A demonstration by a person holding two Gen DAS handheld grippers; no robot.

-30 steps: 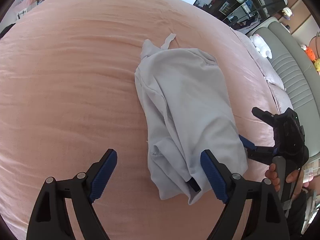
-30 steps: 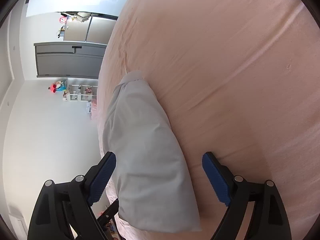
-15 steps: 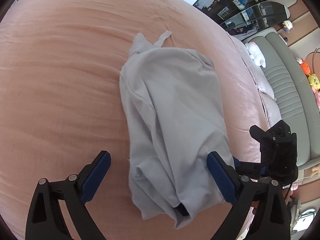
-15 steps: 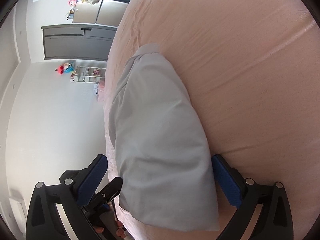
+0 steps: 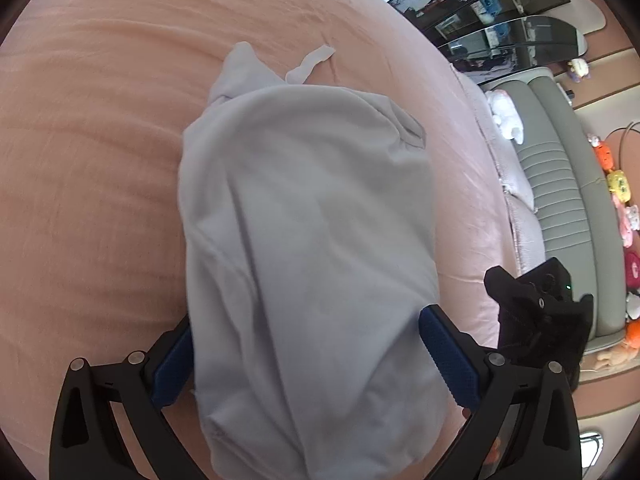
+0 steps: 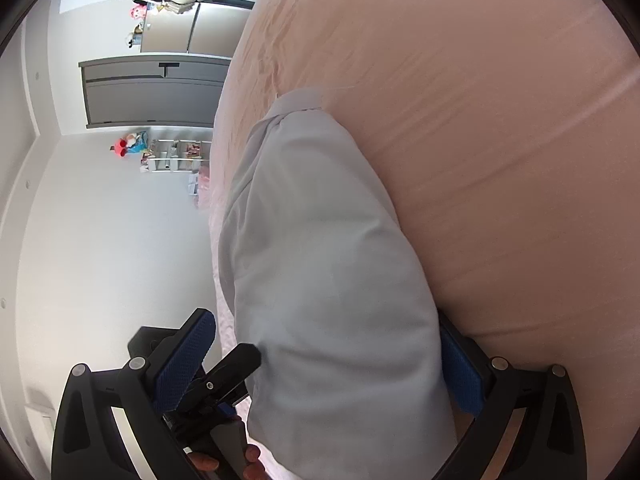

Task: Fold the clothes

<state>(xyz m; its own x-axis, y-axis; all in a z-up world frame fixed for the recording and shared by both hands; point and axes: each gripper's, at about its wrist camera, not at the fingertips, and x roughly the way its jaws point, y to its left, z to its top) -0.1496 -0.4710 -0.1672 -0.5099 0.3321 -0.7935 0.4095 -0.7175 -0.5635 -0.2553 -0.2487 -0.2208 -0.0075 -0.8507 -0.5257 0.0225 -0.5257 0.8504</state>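
Garment [image 5: 308,248] folded into a narrow bundle, lying at near edge of bed [image 5: 92,168]; strap end loose at far side. Final fold or squaring-up judged outstanding. Left gripper [image 5: 310,364] and right gripper [image 6: 324,364]: jaws just opened wide, straddling bundle's near end, not clamped. No containers in view.

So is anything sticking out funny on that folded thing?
Yes. A thin strip of cloth pokes out from the far end of the pale grey garment onto the pink bedsheet, so the bundle isn't tidy.
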